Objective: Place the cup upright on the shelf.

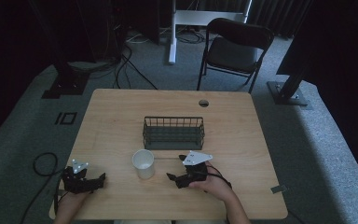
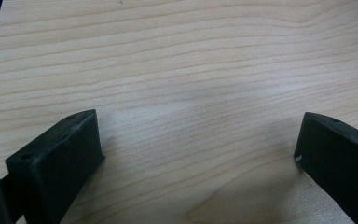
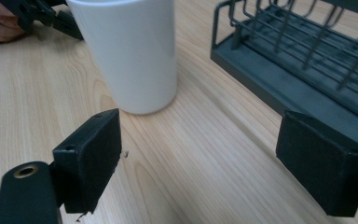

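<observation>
The wooden table (image 1: 121, 116) carries everything, and the white cup (image 1: 143, 164) serves as the reference point for the rest. Behind the cup, toward the far edge, sits a dark wire basket (image 1: 173, 132), empty and close to the cup without touching it. The cup itself stands upright on the bare wood near the front middle of the table, its mouth open to the camera above.

To the cup's right, the right gripper (image 1: 177, 169) points at it from just beside, with the jaws spread wide and nothing between them; in the right gripper view the cup (image 3: 130, 51) rises just ahead of the open jaws, slightly off toward the left pad. To the cup's left, well apart from it, the left gripper (image 1: 100, 179) rests low over the table with its jaws also spread wide over bare wood (image 2: 191, 70).

The cup looks plain, smooth and white, a straight wall tapering slightly to the base, with no handle in view. It is probably light and rigid, perhaps ceramic or hard plastic, so it could chip if knocked over. The glossy wall may slip, so a grip across the middle of the body, jaws on opposite sides, seems safest.
</observation>
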{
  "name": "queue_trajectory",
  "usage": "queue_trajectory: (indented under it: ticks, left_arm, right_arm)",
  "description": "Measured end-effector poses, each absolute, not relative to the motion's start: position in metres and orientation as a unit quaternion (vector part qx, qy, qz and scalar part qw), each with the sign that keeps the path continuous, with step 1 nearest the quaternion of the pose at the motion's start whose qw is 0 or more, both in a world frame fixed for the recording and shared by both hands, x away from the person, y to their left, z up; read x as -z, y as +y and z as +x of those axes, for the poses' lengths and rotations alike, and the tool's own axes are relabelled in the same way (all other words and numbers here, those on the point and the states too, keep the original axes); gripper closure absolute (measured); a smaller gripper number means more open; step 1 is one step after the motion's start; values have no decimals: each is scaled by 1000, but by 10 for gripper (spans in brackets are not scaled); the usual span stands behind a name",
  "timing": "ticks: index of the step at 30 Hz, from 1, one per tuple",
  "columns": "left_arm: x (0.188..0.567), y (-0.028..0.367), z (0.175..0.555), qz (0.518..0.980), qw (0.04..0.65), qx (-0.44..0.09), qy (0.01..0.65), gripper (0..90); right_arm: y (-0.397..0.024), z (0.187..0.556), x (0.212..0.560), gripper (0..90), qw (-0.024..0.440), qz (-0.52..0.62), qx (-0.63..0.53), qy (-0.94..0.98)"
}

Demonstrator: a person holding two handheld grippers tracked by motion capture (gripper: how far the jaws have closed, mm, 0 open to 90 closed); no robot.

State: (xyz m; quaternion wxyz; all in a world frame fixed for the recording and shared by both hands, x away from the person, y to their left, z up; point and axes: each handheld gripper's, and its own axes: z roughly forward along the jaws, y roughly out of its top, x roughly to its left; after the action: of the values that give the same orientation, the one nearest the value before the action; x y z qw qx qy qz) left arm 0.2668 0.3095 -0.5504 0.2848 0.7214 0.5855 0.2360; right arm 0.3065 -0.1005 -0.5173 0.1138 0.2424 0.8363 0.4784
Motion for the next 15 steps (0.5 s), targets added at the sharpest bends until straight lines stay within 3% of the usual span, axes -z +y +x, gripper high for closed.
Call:
queue_trajectory:
  ticks: [15]
  left_arm:
    - [550, 310, 267, 721, 285, -236, 585, 7]
  right_arm:
    - [-64, 307, 513, 144, 101, 211, -484, 843]
